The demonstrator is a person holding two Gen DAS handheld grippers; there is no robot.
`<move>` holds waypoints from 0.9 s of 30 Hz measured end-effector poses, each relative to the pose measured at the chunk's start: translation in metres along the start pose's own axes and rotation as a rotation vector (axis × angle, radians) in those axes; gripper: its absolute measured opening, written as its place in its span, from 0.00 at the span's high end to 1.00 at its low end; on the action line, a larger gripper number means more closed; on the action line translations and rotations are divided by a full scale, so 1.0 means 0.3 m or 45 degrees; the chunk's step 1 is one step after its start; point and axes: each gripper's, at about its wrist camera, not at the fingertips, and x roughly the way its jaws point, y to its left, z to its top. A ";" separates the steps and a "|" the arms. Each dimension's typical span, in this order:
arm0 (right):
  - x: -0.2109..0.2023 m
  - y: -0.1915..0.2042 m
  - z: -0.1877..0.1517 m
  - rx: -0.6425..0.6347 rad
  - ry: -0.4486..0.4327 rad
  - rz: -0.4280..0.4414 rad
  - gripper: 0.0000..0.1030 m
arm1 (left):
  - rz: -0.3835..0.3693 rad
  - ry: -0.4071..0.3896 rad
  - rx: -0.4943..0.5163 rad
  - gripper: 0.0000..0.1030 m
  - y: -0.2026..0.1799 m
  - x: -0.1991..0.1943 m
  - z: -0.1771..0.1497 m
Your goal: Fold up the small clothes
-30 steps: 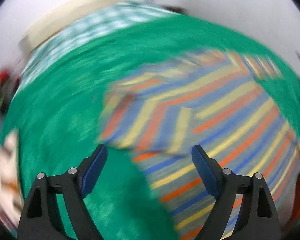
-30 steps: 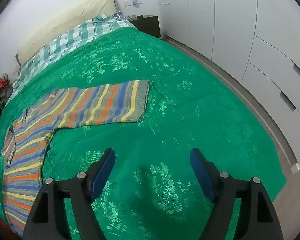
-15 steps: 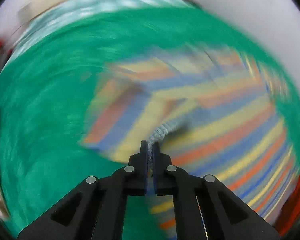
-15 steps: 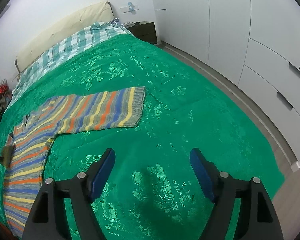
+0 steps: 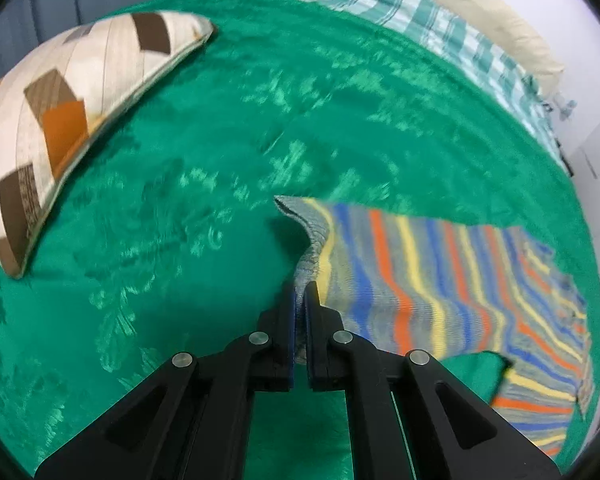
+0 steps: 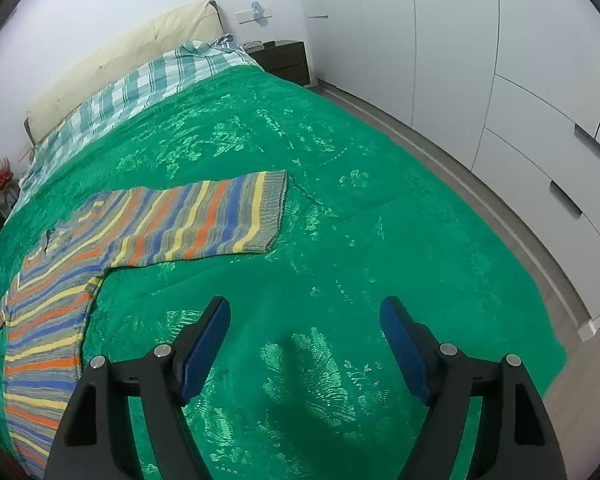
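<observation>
A small striped knit sweater (image 6: 148,232), in grey, orange, blue and yellow, lies on the green bedspread (image 6: 340,240). In the left wrist view my left gripper (image 5: 300,296) is shut on the grey ribbed cuff of one sleeve (image 5: 400,272) and holds it lifted off the bedspread. In the right wrist view the other sleeve lies flat, stretched to the right with its grey cuff (image 6: 274,208) at the end. My right gripper (image 6: 304,344) is open and empty above bare bedspread, below that cuff.
A patchwork cushion (image 5: 64,96) lies at the left of the bed. A checked sheet (image 6: 140,92) and beige headboard (image 6: 132,60) are at the far end. White wardrobes (image 6: 500,80) and a strip of floor run along the right side, with a nightstand (image 6: 284,56) beyond.
My left gripper closed on the sleeve cuff and has swung it up and out to the left, so the cushion now shows. My right gripper stayed open and shifted slightly.
</observation>
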 end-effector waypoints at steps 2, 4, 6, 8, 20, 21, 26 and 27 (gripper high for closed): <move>0.006 -0.002 0.000 0.002 0.011 -0.006 0.26 | 0.034 0.018 -0.010 0.99 0.023 0.005 0.002; 0.010 -0.005 0.000 0.005 0.017 -0.009 0.26 | 0.050 0.023 -0.027 0.99 0.029 0.007 -0.006; 0.010 -0.006 -0.001 0.003 0.016 -0.011 0.26 | 0.060 0.024 -0.035 0.99 0.037 0.008 -0.018; 0.011 -0.004 -0.001 -0.003 0.020 -0.018 0.26 | 0.075 0.026 -0.031 0.99 0.037 0.013 -0.026; 0.040 0.001 0.003 -0.039 0.104 0.003 0.21 | 0.084 0.062 -0.083 0.78 0.089 -0.005 -0.063; 0.038 0.007 0.002 -0.053 0.122 0.008 0.21 | 0.088 0.062 -0.075 0.56 0.099 -0.033 -0.075; -0.044 0.111 -0.060 -0.196 0.220 0.104 0.21 | 0.022 -0.037 0.157 0.41 0.080 -0.278 -0.251; -0.058 0.139 -0.079 -0.217 0.244 0.131 0.21 | -0.038 -0.039 0.218 0.40 0.053 -0.333 -0.310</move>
